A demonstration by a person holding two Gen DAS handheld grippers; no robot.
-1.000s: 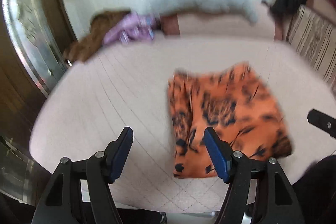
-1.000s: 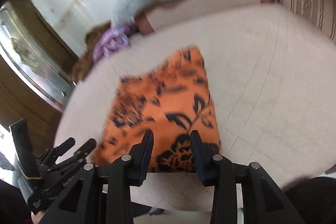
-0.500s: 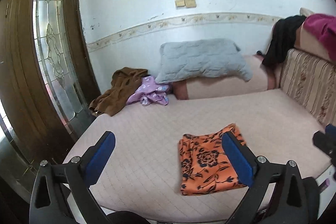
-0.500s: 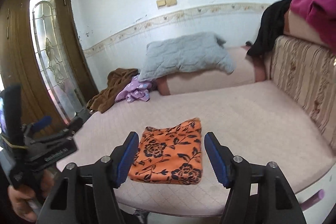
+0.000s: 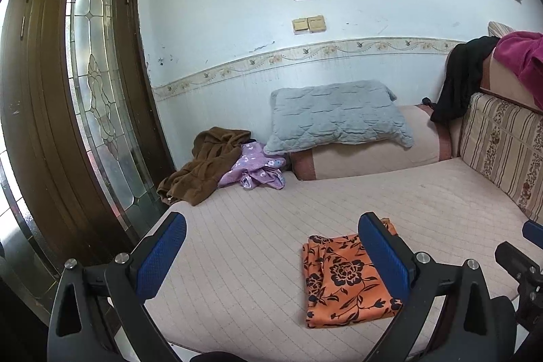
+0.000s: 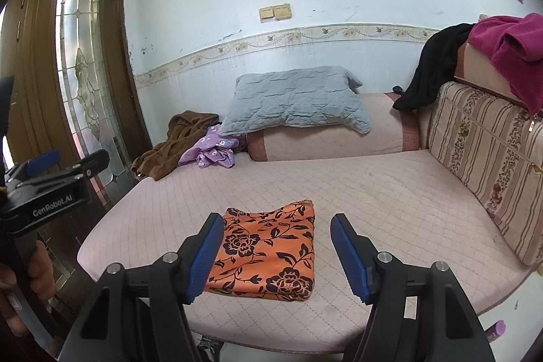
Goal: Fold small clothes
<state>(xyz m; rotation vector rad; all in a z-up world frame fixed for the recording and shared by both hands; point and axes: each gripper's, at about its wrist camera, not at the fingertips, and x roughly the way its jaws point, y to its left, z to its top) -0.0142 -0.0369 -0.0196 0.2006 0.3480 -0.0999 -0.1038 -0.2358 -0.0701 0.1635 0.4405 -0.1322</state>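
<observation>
Both my claws, left claw (image 5: 271,256) and right claw (image 6: 276,255), are spread wide, pinching nothing, held off the bed (image 6: 390,192); I'd say this piece is done. One orange floral cloth (image 6: 268,251) lies folded flat near the bed's front edge. Two unfolded garments at the back: brown (image 6: 169,148), purple (image 6: 212,151).

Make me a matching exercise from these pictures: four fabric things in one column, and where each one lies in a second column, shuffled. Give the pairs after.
Things:
1. orange floral cloth
2. grey pillow
3. purple garment
4. black garment

Places:
A. draped over the top of the striped backrest
B. folded flat near the front edge of the mattress
C. crumpled beside the brown garment, at the far left corner
D. lying on top of the pink bolster

Pairs: 1-B, 2-D, 3-C, 4-A
</observation>
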